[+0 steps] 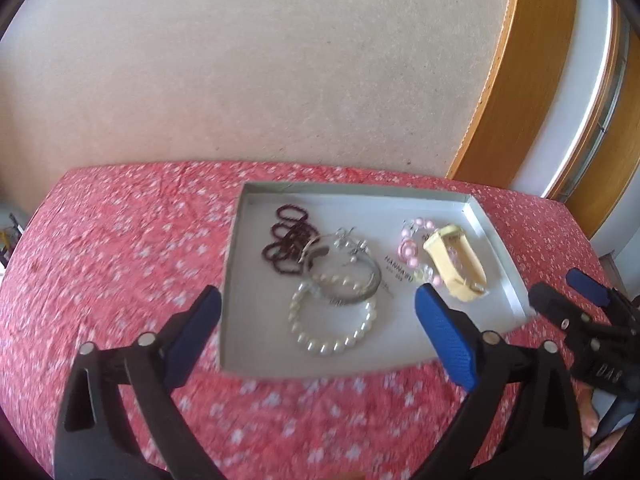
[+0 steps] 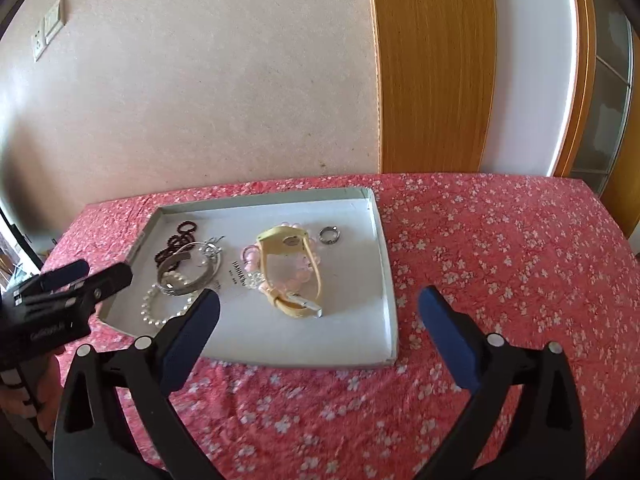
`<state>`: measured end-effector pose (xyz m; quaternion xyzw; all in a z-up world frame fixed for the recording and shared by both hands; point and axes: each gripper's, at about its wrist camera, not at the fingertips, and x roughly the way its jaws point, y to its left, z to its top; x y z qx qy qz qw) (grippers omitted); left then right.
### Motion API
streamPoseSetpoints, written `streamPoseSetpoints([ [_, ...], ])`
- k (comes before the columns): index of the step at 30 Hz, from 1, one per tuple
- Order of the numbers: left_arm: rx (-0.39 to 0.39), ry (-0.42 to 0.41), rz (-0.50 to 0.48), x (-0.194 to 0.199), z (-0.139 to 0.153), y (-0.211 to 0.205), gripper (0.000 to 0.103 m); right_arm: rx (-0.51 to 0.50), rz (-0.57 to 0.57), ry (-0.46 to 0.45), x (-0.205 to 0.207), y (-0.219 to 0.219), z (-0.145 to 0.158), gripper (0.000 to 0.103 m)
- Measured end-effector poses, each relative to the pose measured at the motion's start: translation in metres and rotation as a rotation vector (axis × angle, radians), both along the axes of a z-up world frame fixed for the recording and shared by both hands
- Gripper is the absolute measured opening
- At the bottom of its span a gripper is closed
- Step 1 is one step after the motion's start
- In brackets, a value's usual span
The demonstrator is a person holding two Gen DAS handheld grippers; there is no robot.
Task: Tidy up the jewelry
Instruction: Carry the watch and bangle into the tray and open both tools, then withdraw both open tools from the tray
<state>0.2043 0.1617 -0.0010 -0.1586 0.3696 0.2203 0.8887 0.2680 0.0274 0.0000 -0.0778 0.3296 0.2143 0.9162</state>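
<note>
A shallow white tray [image 1: 236, 240] lies on the red flowered cloth. In it are a dark bead bracelet [image 1: 286, 240], a silver bangle [image 1: 352, 296], a pearl bracelet [image 1: 320, 349], a pink bead bracelet [image 1: 410, 250] and a yellow strap watch [image 1: 448, 268]. The right wrist view also shows a small silver ring [image 2: 329, 235] near the tray's far right corner [image 2: 390, 280]. My left gripper [image 1: 318, 292] hovers wide open above the pearl bracelet, holding nothing. My right gripper [image 2: 320, 294] stands wide open over the tray's near right part, empty, with the watch [image 2: 280, 240] just beyond it.
The red cloth [image 2: 500, 264] stretches bare to the right of the tray. A beige wall and a wooden door frame [image 2: 432, 80] rise behind the table's far edge. A wall socket [image 2: 48, 28] sits high on the left. A hand shows under the left gripper [image 2: 106, 269].
</note>
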Motion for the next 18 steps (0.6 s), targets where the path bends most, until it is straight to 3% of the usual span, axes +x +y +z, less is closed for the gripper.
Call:
streamPoseSetpoints([
  [7, -0.098, 0.041, 0.025, -0.029, -0.01, 0.008, 0.101, -0.003, -0.016, 0.122, -0.013, 0.004, -0.005, 0.102],
  [13, -0.214, -0.012, -0.061, -0.028, -0.026, 0.014, 0.101, 0.01, 0.061, 0.089, -0.019, 0.011, -0.018, 0.102],
  [18, -0.196, 0.018, -0.089, -0.024, -0.032, 0.008, 0.101, 0.045, 0.082, 0.072, -0.017, 0.008, -0.023, 0.102],
])
